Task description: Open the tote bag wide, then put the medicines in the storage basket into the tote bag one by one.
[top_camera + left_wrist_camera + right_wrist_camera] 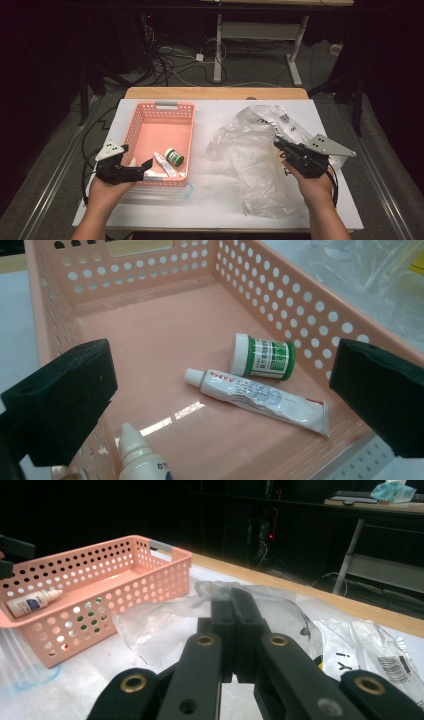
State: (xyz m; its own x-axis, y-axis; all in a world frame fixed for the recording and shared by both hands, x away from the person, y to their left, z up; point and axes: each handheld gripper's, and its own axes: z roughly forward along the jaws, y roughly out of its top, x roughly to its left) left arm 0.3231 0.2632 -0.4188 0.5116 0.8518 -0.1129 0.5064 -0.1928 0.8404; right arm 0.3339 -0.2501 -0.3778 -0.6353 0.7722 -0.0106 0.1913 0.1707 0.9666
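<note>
Left gripper [136, 167] at near left corner of pink perforated plastic basket [134, 131], jaws spread wide, nothing between them. Small white dropper bottle [139, 458] lying against basket's near rim, just below the jaws in left gripper view, not pinched. Also visible through basket wall in right gripper view [33, 601]. White ointment tube with red print [257, 399] flat on basket floor near near-right corner, cap pointing towards basket centre. Small green-and-white jar [262, 358] on its side just beyond tube, close to right wall, nearly touching tube.

Right gripper [283, 147] jaws fully closed, tips together over crumpled clear plastic bag [250, 150]; can't tell whether film is pinched between tips. Bag spread across right half of white table [210, 210], well apart from basket except its left edge coming near basket's right wall. Bag's printed label [400, 667] towards far right edge.
</note>
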